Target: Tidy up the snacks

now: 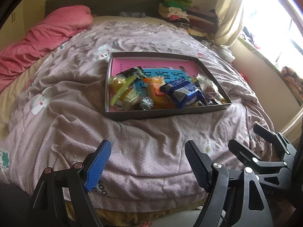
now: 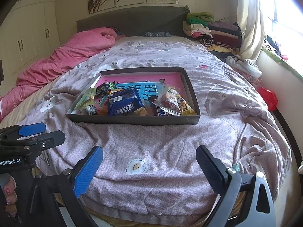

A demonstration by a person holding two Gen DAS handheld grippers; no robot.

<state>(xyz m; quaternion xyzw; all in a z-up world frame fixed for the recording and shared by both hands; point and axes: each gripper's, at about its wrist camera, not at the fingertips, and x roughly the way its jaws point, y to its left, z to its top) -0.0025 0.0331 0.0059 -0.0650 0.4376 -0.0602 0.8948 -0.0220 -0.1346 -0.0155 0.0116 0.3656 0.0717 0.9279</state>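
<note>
A shallow dark box [image 1: 166, 115] [image 2: 132, 120] with a pink and blue printed bottom lies on the bed. Several snack packets are piled at its near end. Among them are a blue wrapped packet [image 1: 181, 91] [image 2: 124, 104], an orange packet [image 1: 157, 87], a green one [image 2: 86, 96] and a red one [image 2: 169, 102]. My left gripper [image 1: 147, 148] hovers open over the quilt, well short of the box, with nothing between its fingers. To its right my right gripper [image 2: 149, 154] [image 1: 244, 136] is also open and holds nothing.
A crumpled lilac quilt [image 2: 161, 145] covers the bed. A pink duvet [image 2: 62, 60] lies along the left side. Folded clothes [image 2: 208, 30] are stacked at the far right by the headboard, next to a curtain [image 2: 250, 28] and a window. A red bag [image 2: 268, 96] sits beside the bed.
</note>
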